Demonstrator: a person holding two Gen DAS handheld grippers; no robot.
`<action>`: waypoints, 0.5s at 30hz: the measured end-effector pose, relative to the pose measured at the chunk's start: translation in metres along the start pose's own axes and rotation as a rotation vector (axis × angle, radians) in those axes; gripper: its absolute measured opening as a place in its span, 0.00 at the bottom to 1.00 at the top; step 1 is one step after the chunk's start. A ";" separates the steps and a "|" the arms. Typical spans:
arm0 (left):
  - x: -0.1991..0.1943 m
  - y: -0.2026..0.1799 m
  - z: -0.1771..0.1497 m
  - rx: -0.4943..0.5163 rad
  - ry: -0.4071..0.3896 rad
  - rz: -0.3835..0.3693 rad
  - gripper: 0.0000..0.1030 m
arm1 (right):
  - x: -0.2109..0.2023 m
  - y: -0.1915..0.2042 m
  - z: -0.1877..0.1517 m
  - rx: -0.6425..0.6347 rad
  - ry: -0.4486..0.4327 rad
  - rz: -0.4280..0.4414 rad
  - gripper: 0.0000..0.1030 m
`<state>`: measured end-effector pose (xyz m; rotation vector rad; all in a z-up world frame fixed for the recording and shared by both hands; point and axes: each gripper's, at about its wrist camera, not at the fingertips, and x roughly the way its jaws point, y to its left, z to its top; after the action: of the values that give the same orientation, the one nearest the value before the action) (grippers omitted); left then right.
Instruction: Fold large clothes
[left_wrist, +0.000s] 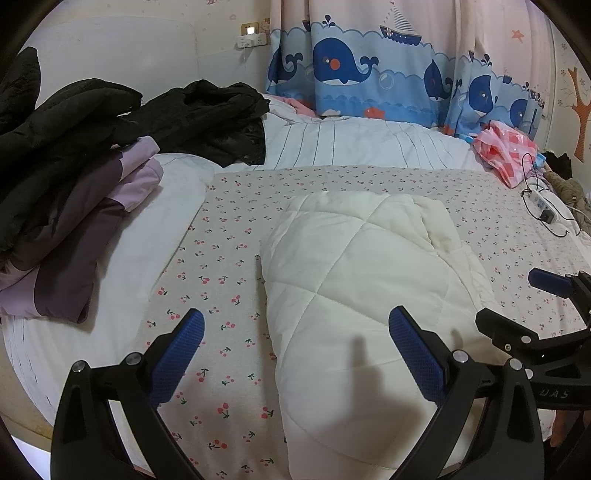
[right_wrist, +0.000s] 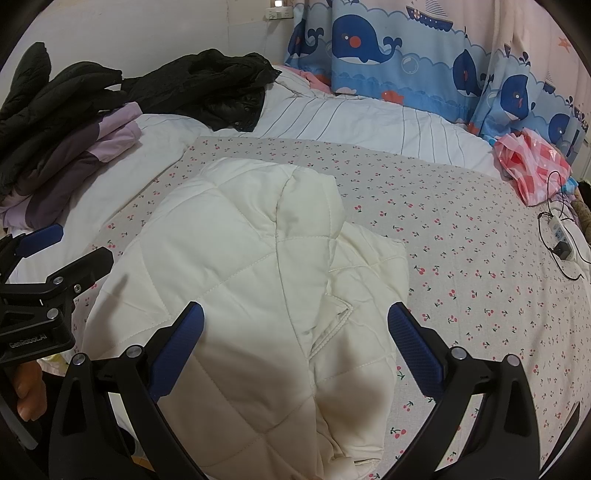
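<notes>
Left tongs (left_wrist: 295, 328) and right tongs (right_wrist: 295, 325): both released, jaws spread, grasping nothing, above the cream quilted padded jacket (right_wrist: 258, 266). Jacket: folded on cherry-print bed sheet (right_wrist: 461, 240). Beyond, left: purple jacket (left_wrist: 85, 229), black coats (left_wrist: 166, 114).

Dim, sharp; strong fisheye edge warp

The white quilted jacket (right_wrist: 258, 295) ran past the bottom edge in both views, hiding its near end. The black coats (left_wrist: 55, 122) were cut off at the left edge, and the power strip (right_wrist: 561, 236) was too small to read.
</notes>
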<state>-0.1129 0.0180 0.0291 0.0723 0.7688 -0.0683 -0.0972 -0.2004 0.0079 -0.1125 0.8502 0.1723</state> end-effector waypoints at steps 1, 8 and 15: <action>0.000 0.001 0.000 0.000 0.001 0.000 0.93 | 0.000 0.000 0.000 0.000 0.000 0.001 0.93; 0.000 0.000 0.000 0.000 0.001 0.000 0.93 | 0.000 0.000 0.000 0.001 -0.001 0.001 0.93; 0.001 0.003 0.000 -0.002 0.002 0.003 0.93 | 0.000 -0.001 0.000 0.001 0.000 0.001 0.93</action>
<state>-0.1118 0.0208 0.0284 0.0719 0.7710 -0.0644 -0.0970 -0.2011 0.0082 -0.1114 0.8499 0.1729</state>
